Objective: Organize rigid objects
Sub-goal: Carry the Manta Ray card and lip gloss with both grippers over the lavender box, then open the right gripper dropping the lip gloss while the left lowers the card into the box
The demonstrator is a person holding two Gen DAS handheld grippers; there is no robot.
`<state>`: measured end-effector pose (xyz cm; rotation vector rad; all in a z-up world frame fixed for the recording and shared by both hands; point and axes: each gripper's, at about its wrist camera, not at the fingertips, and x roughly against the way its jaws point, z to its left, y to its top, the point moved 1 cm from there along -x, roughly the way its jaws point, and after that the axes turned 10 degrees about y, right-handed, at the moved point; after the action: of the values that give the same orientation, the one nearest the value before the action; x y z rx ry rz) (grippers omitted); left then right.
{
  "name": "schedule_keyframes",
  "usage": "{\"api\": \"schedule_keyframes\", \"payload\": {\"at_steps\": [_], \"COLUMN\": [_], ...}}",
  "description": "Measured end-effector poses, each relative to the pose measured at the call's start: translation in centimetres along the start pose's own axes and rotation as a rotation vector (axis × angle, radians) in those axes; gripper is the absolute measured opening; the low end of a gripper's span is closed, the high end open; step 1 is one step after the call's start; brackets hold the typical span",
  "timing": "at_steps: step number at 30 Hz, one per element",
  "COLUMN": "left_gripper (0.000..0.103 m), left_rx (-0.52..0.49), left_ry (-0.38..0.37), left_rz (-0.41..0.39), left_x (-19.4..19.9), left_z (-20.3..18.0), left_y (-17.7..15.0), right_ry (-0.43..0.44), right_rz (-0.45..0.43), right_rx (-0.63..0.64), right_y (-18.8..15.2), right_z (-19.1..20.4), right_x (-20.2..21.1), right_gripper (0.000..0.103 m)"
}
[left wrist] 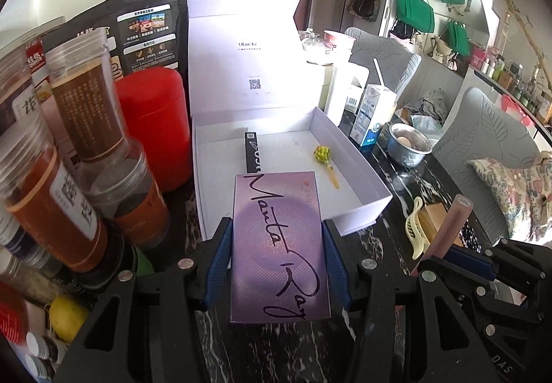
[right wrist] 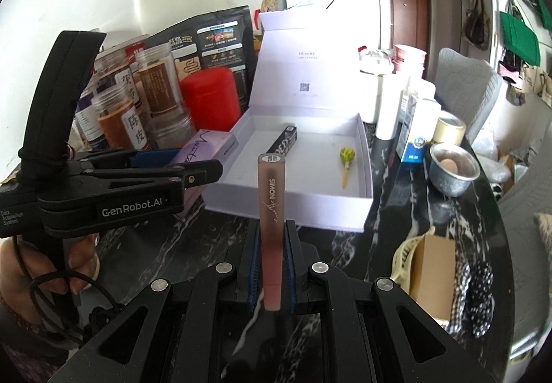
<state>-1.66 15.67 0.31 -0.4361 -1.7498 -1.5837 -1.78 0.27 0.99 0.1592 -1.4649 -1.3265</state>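
My left gripper [left wrist: 276, 241] is shut on a flat purple box [left wrist: 277, 245] marked "Manta Ray", held just in front of the open white box [left wrist: 348, 183]. It also shows in the right wrist view [right wrist: 203, 172], gripping the purple box [right wrist: 207, 150] at the white box's [right wrist: 293, 203] left front corner. My right gripper [right wrist: 272, 241] is shut on a long pink-brown tube [right wrist: 270, 210] marked "SIMON", pointing at the white box. Inside lie a black tube [right wrist: 284, 139] and a yellow-green lollipop [right wrist: 346, 158].
Jars of dried goods [left wrist: 86, 114], a red canister [left wrist: 155, 124] and a black pouch [left wrist: 148, 31] crowd the left. A milk carton [left wrist: 371, 114], metal bowl with an egg [right wrist: 452, 169], tape roll [right wrist: 448, 131], cream hair claw [left wrist: 415, 227] and brown box [right wrist: 433, 276] are right.
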Motion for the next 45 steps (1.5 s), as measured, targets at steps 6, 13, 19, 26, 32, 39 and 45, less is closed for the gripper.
{"api": "schedule_keyframes", "payload": {"at_steps": [6,13,19,26,32,39,45], "left_gripper": [0.05,0.05,0.05,0.05,0.05,0.05,0.05], "left_rx": [-0.001,0.009,0.009,0.014,0.016,0.023,0.028], "left_ry": [0.012,0.022,0.039,0.054,0.08,0.097,0.094], "left_rz": [-0.01,-0.012,-0.024,-0.007,0.031,0.077,0.107], "left_x": [-1.0,-2.5,-3.8,-6.2,-8.6,-11.0,-12.3], "left_z": [-0.1,-0.1,-0.1,0.1,0.4,0.8,1.0], "left_y": [1.9,3.8,5.6,6.3,5.9,5.2,4.9], "right_ry": [-0.007,-0.023,-0.042,-0.058,-0.056,-0.048,-0.053], "right_rz": [-0.028,-0.065,-0.101,-0.133,-0.12,-0.085,-0.075], "right_rx": [0.019,0.033,0.04,0.026,0.013,-0.008,-0.028], "right_y": [1.9,4.2,6.3,7.7,7.8,6.9,6.2], "right_z": [-0.9,-2.0,-3.0,-4.4,-5.5,-6.3,-6.7], "right_x": [-0.5,-1.1,-1.7,-3.5,-5.9,-8.2,-9.8], "right_gripper": [0.013,0.013,0.013,0.013,0.013,0.013,0.013]}}
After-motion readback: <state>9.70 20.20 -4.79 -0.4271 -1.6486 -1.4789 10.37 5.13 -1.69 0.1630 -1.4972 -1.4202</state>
